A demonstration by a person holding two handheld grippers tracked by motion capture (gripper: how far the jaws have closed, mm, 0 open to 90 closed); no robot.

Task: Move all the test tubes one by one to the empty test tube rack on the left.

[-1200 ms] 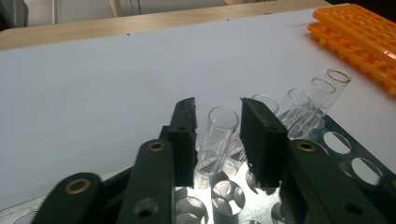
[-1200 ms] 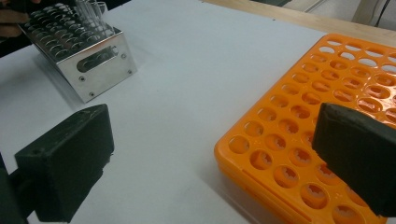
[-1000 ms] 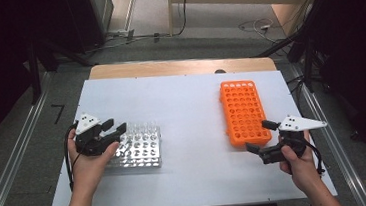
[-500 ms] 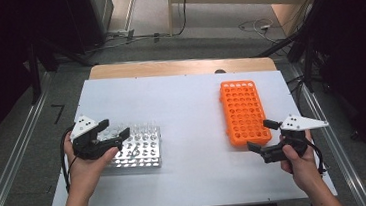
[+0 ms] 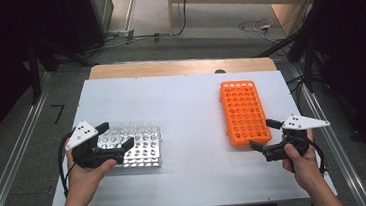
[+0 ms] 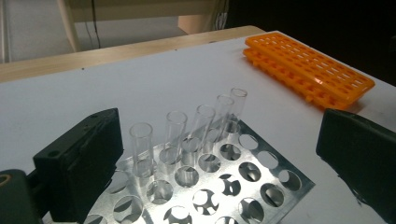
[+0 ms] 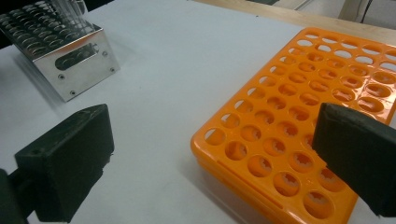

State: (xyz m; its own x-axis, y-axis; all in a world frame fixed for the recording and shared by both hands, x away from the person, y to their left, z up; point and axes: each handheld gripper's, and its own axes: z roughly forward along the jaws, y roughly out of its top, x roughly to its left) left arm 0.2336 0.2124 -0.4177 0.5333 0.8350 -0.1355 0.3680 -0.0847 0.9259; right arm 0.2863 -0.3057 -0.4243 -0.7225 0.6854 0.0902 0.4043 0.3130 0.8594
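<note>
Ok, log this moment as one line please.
left gripper: open, jaws just opening, over metal rack | glass tubes: five in rack | right gripper: open at orange rack, empty

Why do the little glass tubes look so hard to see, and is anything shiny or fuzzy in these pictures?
In the left gripper view the clear tubes let the white table show through, and the metal rack mirrors light. In the right gripper view the black jaws up close look soft, while the orange rack has glossy patches. In the high view the room around the table is dark.
</note>
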